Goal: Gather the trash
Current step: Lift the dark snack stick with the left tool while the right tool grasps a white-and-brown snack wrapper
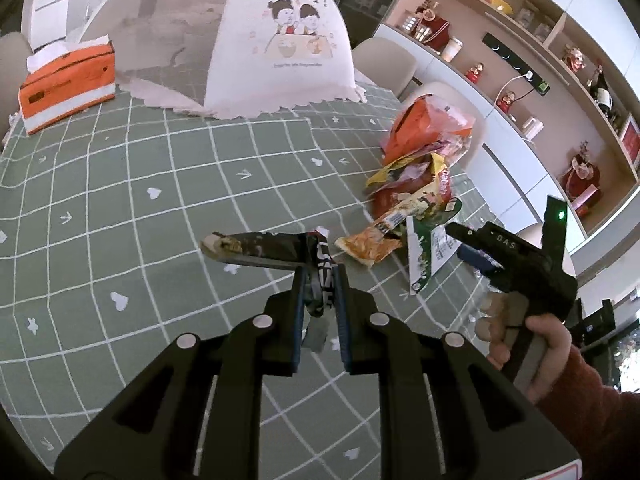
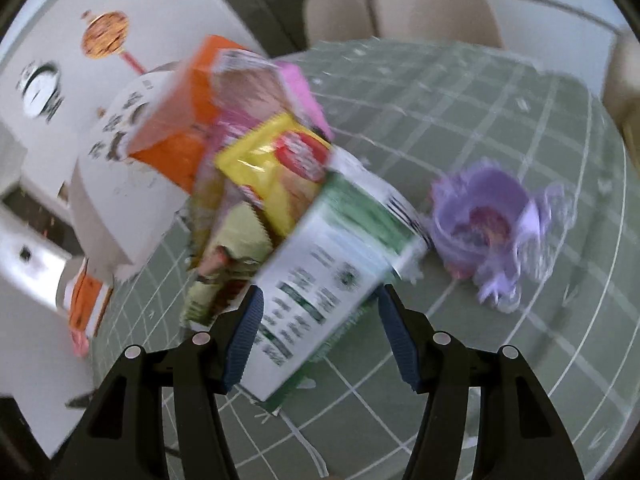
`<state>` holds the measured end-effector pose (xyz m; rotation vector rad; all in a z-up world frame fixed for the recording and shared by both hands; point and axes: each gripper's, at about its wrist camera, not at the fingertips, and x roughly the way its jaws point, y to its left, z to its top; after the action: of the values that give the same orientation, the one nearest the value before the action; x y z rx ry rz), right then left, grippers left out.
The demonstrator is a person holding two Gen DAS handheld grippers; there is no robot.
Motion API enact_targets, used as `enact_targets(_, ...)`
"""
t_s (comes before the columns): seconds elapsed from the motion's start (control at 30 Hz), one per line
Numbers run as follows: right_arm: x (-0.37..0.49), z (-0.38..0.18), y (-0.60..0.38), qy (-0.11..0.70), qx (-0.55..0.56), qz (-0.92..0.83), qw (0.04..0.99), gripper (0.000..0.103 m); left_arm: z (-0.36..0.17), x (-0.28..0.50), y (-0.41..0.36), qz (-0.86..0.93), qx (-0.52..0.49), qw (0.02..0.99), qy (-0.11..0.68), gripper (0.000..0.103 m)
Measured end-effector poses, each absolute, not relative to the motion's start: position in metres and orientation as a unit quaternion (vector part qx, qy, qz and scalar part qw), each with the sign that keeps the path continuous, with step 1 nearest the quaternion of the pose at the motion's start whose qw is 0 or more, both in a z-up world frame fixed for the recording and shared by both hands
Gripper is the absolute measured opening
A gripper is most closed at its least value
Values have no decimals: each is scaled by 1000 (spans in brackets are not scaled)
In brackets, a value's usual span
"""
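Our left claw [image 1: 320,280] pinches a crumpled dark snack wrapper [image 1: 276,246], lower centre. Our right claw [image 2: 316,316] stands wide around the green-and-white packet [image 2: 320,280] – we close squarely, gathering it toward the colourful wrapper heap [image 1: 420,160] on the green checked worktop [image 1: 160,200].

Dark crumpled wrapper [image 1: 320,276] pinched upright, colourful wrappers [image 1: 416,184] heaped nearby

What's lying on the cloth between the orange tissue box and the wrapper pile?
In the left wrist view, only bare checked tablecloth lies between the tissue box and the wrapper pile; the food cover stands behind.
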<state>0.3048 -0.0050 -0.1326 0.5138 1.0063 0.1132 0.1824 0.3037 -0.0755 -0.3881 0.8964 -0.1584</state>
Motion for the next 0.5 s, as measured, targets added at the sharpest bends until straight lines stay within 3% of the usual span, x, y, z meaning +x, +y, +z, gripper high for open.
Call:
enact_targets(0.1, 306, -147, -15, 476, 290, 47, 829, 57, -83, 181, 314, -73, -193, 876, 437, 13)
enact_targets(0.5, 339, -137, -4, 483, 284, 53, 827, 57, -97, 173, 325, -64, -217, 866, 446, 13)
